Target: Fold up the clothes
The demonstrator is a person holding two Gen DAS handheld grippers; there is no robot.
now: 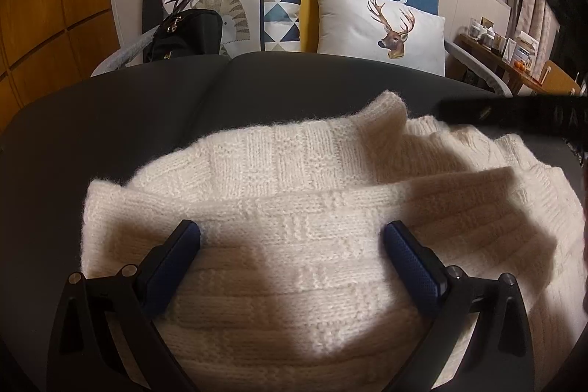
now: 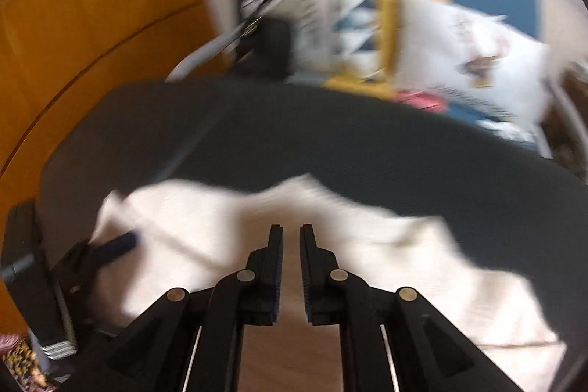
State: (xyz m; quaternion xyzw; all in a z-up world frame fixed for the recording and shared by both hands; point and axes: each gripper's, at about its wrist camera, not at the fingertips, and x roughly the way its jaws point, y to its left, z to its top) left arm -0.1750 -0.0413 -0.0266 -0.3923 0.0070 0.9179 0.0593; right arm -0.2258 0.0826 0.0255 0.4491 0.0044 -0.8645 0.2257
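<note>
free: dark table beyond sweater | blocked: cushions, bag behind

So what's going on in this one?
A person with a handheld gripper in each hand is folding a cream knitted sweater spread on a dark table. The left gripper hangs over the near part of the sweater, jaws wide open, holding nothing. The right gripper is above the sweater with its jaws almost together and nothing between them; its view is blurred. The sweater is partly folded, with one band of knit lying across the body.
</note>
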